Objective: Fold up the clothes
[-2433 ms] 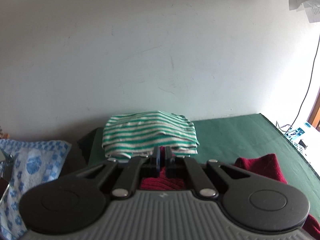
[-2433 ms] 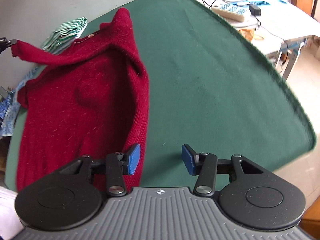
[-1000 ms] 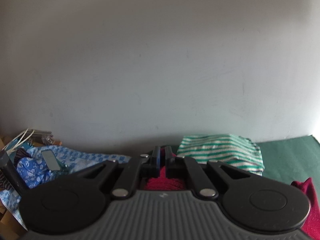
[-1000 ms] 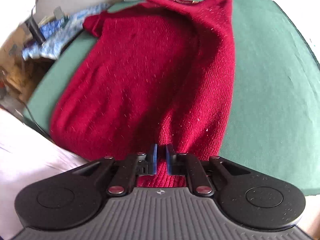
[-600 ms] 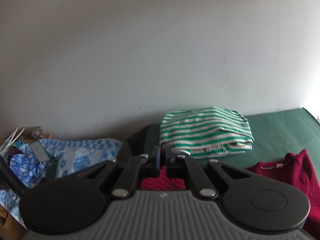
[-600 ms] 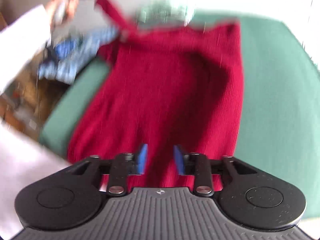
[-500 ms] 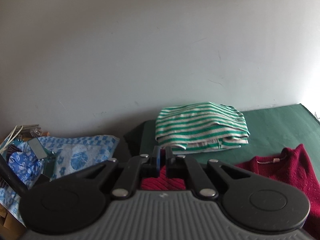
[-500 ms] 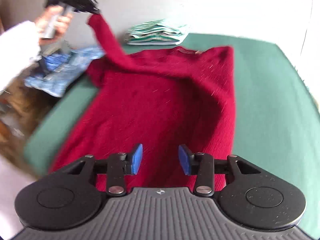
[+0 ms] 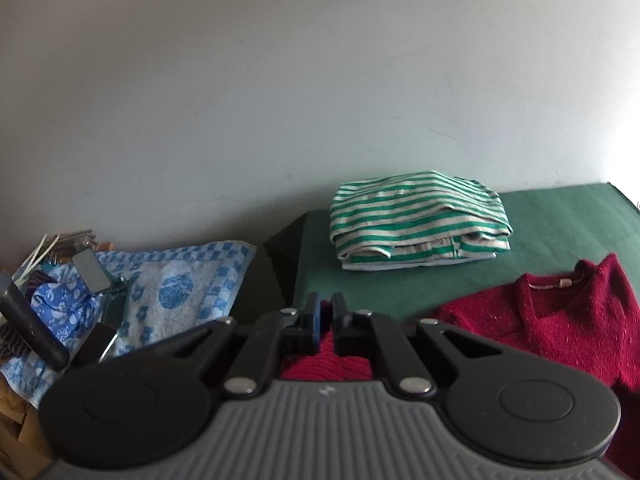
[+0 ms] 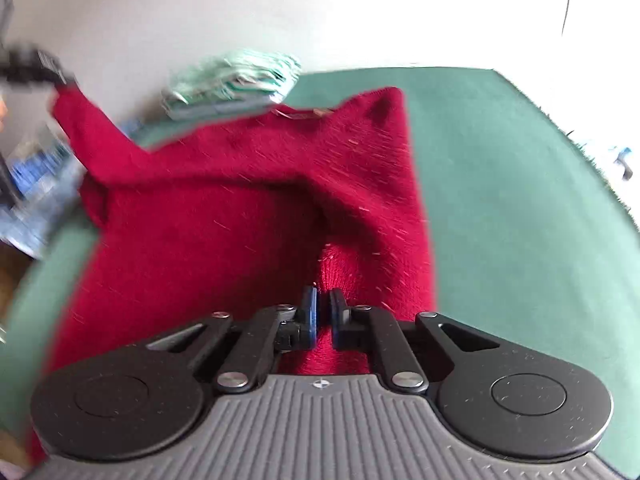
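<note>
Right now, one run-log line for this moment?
left gripper: shut on red sweater | right gripper: just closed on sweater | striped shirt: folded

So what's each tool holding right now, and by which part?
Both grip the red sweater: left tool pinches a sleeve end, right tool has just closed on a fold near the hem.

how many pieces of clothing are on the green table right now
2: a folded striped shirt by the wall and a red sweater spread in front. Anything under the sweater would be hidden.
</note>
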`<state>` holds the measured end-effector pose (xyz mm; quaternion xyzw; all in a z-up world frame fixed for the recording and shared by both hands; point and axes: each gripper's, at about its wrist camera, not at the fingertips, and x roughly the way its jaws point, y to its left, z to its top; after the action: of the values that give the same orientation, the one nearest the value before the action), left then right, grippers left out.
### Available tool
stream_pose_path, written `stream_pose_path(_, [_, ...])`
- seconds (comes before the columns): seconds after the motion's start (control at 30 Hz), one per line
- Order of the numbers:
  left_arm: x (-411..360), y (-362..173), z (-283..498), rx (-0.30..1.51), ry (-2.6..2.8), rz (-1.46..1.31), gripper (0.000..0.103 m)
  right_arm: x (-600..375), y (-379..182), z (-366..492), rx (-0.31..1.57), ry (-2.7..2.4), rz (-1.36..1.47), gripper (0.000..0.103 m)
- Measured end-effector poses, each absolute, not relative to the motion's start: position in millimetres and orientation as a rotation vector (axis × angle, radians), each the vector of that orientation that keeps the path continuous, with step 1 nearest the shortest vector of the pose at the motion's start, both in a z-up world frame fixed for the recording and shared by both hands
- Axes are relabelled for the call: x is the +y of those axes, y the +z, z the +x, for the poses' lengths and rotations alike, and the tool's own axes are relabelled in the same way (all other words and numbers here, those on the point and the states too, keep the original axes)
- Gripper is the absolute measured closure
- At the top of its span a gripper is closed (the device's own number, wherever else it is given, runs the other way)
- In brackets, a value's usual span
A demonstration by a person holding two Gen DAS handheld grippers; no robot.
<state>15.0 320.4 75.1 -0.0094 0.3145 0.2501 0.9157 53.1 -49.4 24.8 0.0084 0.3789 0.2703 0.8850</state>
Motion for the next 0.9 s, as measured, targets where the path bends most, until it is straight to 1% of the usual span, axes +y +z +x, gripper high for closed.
stream_pose_path(0.03, [323, 77, 18, 0.643, 0.522, -0.021, 0.099, -46, 22, 55, 0.803, 0.577, 0.026, 0.095])
stream_pose_path(0.1, [326, 79, 23, 0.634, 0.537, -0.014, 0.099, -38, 13, 59, 0.840, 0.591, 0.020, 0.087])
stream_pose_path(0.13, [327, 80, 23, 0.632, 0.537, -0.010, 0.099, -36, 8, 60, 0.863, 0.590, 0.003, 0.078])
stream_pose_path(0.2, [328, 81, 24, 0.626, 0.537, -0.003, 0.099, -41, 10, 56, 0.874, 0.602, -0.008, 0.079])
stream_pose_path(0.23, [329, 82, 24, 0.622, 0.537, 0.000, 0.099, -48, 16, 51, 0.866, 0.614, -0.009, 0.078])
stream_pose_path(0.27, [330, 82, 23, 0.619, 0.541, 0.005, 0.099, -55, 22, 46, 0.859, 0.629, -0.011, 0.075])
stream_pose_path(0.33, [335, 82, 22, 0.614, 0.548, 0.004, 0.099, -65, 30, 32, 0.886, 0.697, -0.047, 0.071])
stream_pose_path(0.4, [341, 84, 23, 0.610, 0.563, -0.007, 0.099, -70, 27, 17, 0.955, 0.750, -0.079, 0.071])
stream_pose_path(0.53, [350, 88, 26, 0.603, 0.578, -0.030, 0.099, -78, 16, -14, 1.085, 0.835, -0.093, 0.071])
stream_pose_path(0.6, [349, 86, 28, 0.620, 0.548, -0.047, 0.100, -76, 10, -26, 1.080, 0.821, -0.108, 0.072])
stream_pose_path(0.67, [343, 80, 26, 0.656, 0.478, -0.085, 0.097, -73, 6, -33, 1.067, 0.800, -0.126, 0.073])
stream_pose_path(0.7, [339, 75, 25, 0.673, 0.443, -0.099, 0.096, -72, 6, -33, 1.060, 0.786, -0.134, 0.076])
stream_pose_path(0.73, [330, 69, 21, 0.688, 0.408, -0.101, 0.094, -71, 5, -34, 1.053, 0.772, -0.142, 0.084])
stream_pose_path(0.77, [321, 61, 17, 0.706, 0.367, -0.108, 0.089, -70, 5, -34, 1.045, 0.758, -0.150, 0.095])
stream_pose_path(0.8, [311, 52, 12, 0.732, 0.309, -0.127, 0.085, -71, 5, -34, 1.046, 0.744, -0.138, 0.096])
stream_pose_path(0.83, [301, 43, 7, 0.756, 0.255, -0.144, 0.079, -72, 5, -33, 1.050, 0.735, -0.117, 0.097])
stream_pose_path(0.9, [278, 25, -2, 0.798, 0.173, -0.168, 0.080, -75, 6, -33, 1.046, 0.724, -0.083, 0.097])
